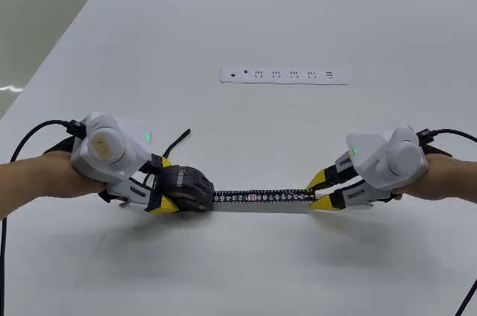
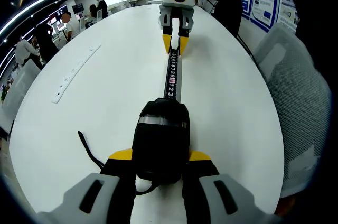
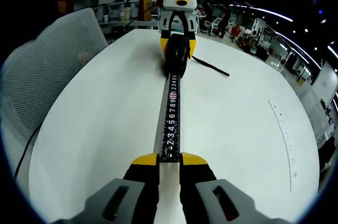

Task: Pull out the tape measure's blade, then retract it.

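**Blade drawn out between your grippers, by the near edge of the table [image 1: 298,18]**

The power strip [image 1: 285,74] lies well apart, toward the far edge. Your left gripper [image 1: 164,184] is clamped around the case [image 1: 186,188]. Your right gripper [image 1: 319,192] has its jaws narrowed on the end of the blade [image 1: 261,197], which runs straight and low over the tabletop, numbers up. Pull in line with the case mouth so the blade doesn't twist or kink. To retract, I'd walk the right gripper back toward the case rather than let go, since a freed blade would likely whip.
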A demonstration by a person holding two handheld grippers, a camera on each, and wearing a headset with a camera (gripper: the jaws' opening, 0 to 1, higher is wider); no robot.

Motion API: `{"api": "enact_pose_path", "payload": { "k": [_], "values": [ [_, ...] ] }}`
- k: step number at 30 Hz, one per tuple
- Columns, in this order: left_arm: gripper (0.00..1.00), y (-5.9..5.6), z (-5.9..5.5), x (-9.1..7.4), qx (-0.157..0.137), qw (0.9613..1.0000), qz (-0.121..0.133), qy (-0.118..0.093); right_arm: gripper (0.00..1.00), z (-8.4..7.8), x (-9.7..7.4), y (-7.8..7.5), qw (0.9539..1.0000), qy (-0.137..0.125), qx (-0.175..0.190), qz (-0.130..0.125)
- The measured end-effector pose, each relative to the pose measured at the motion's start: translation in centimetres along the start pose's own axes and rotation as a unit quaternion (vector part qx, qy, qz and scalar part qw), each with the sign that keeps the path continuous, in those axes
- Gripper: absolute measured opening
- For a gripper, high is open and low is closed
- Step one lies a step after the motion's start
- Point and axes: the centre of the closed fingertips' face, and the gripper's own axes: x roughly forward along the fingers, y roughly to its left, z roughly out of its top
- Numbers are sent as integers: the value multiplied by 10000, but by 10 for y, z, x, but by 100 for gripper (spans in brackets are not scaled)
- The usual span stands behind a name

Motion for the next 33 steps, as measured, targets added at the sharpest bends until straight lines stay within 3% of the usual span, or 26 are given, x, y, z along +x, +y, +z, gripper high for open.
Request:
{"api": "enact_pose_path", "payload": {
  "k": [33],
  "values": [
    [29,-1,-2,0,16,10000,5,1,13,-4,-3,3,10000,14,-1,-15]
  ]
}}
